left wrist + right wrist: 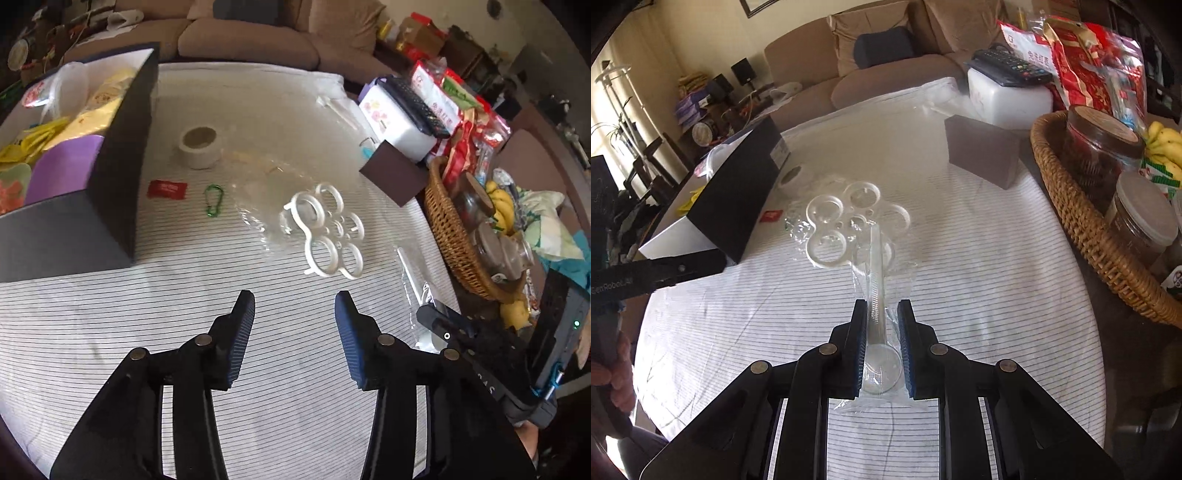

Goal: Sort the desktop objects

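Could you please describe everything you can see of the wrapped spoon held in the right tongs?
The spoon is clear plastic, sealed in a transparent, crinkled wrapper. Its round bowl sits low between the pads of the right tongs, which are shut on the wrapper's sides. Its ridged handle points forward and up, above the striped tablecloth.

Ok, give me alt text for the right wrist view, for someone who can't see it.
The right gripper is shut on a clear plastic spoon in a clear wrapper, held above a striped tablecloth. Ahead lies a white ring-shaped plastic holder, with a dark open box to its left and a wicker basket of jars to the right.
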A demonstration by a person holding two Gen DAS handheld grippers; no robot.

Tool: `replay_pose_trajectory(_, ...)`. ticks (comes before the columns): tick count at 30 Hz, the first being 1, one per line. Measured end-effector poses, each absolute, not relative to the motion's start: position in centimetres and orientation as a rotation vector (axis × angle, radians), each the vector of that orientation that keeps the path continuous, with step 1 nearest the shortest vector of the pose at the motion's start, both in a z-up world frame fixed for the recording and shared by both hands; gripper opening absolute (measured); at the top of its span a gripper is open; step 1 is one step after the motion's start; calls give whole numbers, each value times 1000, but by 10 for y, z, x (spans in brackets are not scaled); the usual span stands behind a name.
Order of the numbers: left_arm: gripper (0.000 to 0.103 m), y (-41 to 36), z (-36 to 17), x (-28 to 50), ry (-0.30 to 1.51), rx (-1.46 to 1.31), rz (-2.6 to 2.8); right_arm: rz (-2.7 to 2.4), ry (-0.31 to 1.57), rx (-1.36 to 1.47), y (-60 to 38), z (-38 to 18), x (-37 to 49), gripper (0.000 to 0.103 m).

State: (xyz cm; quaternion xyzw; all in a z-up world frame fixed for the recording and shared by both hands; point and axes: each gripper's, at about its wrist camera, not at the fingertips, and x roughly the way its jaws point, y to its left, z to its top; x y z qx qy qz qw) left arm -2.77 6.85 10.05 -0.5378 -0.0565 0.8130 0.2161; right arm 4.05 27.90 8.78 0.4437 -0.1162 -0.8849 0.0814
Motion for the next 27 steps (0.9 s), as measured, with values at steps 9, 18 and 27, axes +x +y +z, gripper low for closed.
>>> replay_pose_trajectory(9, 36, 127, 51, -65, -73, -1599, 2255, -2615, -413, 1328, 301, 83, 35, 16)
replay_pose_trajectory(18, 7, 98, 59, -70, -253, -1566, 2248, -2583, -486, 1306, 308, 83, 28, 16)
replay_pose_trajectory(27, 5, 67, 111, -49, -243, -1477, 2262, -2591, -549, 1256, 305, 91, 38, 16)
